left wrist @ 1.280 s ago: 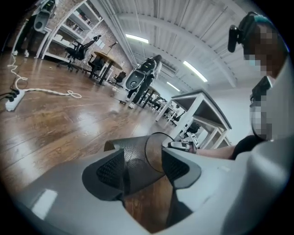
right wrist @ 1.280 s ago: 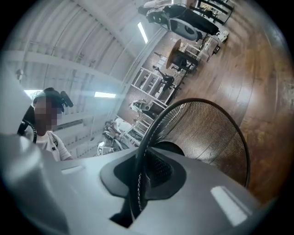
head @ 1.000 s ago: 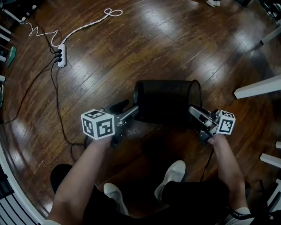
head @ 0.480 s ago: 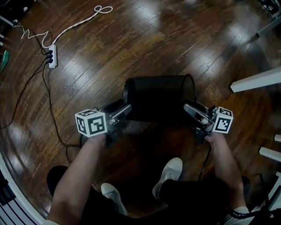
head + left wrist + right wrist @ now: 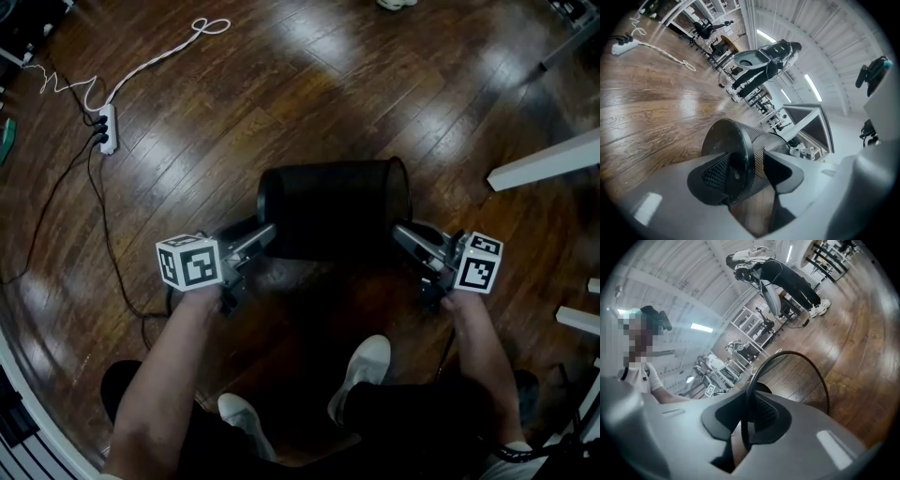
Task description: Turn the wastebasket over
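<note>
The black mesh wastebasket [image 5: 333, 208] lies on its side over the wooden floor, closed base to the left, open rim to the right. My left gripper [image 5: 262, 232] is at the base. In the left gripper view its jaws [image 5: 747, 171] straddle the base edge of the wastebasket [image 5: 740, 150] and are closing, one over the bottom disc, one along the mesh wall. My right gripper [image 5: 401, 231] is at the open end. In the right gripper view it [image 5: 749, 414] is shut on the thin rim of the wastebasket [image 5: 797, 376].
A white power strip [image 5: 107, 128] with a white cord [image 5: 155, 58] and black cables [image 5: 103, 234] lies at the left. White furniture bars [image 5: 544, 161] stand at the right. The person's shoes [image 5: 366, 361] are just behind the basket. Another person [image 5: 787, 280] stands far off.
The head view has shifted, so the floor things sit further left and up. Both grippers stay at the basket's two ends, and the basket has hardly moved.
</note>
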